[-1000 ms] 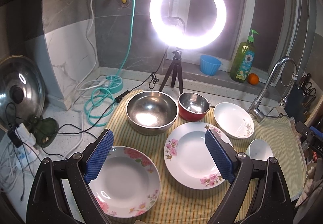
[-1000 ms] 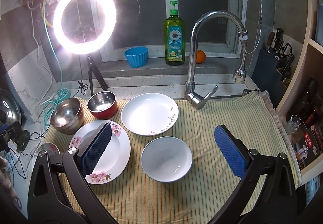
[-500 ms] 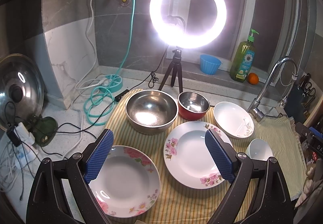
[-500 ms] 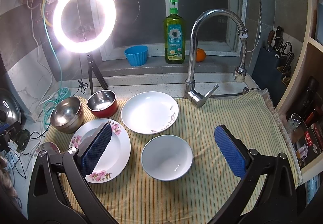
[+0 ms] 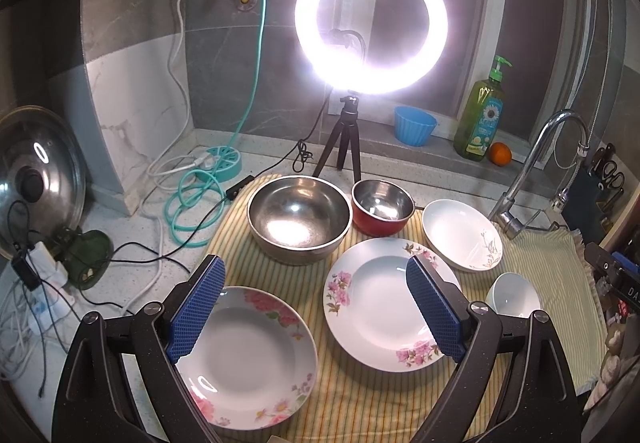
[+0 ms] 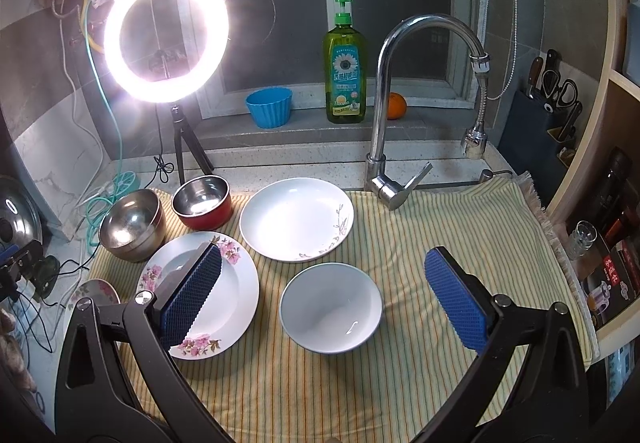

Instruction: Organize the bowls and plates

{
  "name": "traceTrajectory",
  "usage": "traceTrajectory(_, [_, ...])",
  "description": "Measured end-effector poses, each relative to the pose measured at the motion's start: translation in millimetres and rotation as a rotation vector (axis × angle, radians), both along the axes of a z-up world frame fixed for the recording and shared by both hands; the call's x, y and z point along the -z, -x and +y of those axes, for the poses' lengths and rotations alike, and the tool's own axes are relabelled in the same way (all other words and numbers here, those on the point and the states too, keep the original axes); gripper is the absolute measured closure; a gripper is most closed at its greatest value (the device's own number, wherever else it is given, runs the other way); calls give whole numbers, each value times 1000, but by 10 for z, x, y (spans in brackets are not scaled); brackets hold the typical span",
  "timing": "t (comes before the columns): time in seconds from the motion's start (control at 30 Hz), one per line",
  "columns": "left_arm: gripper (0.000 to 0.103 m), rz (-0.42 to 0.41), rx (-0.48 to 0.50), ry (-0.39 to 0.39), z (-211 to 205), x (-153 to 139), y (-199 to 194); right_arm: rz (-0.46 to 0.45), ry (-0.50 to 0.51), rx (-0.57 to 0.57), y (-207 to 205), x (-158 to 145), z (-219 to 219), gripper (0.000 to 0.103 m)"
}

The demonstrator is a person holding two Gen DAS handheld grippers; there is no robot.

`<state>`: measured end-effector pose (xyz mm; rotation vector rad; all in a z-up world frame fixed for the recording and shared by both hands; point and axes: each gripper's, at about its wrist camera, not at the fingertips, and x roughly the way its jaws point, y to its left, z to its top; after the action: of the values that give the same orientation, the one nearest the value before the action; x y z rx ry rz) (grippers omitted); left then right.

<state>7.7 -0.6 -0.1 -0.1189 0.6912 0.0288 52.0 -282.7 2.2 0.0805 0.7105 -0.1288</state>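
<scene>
**While nothing is gripped, the sorting is waiting to begin**

While every dish is lying separately on the striped cloth, the person is holding both tongs above it, and neither is carrying anything. The left gripper is hovering with its blue pads spread wide, one over the near flowered plate and one over the second flowered plate. The right gripper is likewise gaping wide, framing the white bowl that is sitting just beside that second flowered plate.

Behind these, the large steel bowl and the red bowl are standing next to each other near the ring light, and a plain white plate is resting in front of the tap. No plate is lying on another and no bowl is nested, so the task is judged to be at its very start, at the stage of choosing a first piece.

The next move is probably calling for one gripper to come down over a rim, most likely a flowered plate for the left or the white bowl for the right, and close on the edge. Plates lying flat on cloth are offering little to pinch, so a low, angled approach under the lip seems needed, with a firm hold because glazed ware is slippery.
</scene>
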Motion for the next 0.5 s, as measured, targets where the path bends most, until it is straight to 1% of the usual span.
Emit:
traceTrajectory(0.2, [11, 1, 3, 1, 8, 10, 0, 7, -7, 2, 68, 56, 14, 0])
traceTrajectory(0.5, [11, 7, 12, 1, 1, 46, -14, 23, -21, -3, 17, 66, 49, 0])
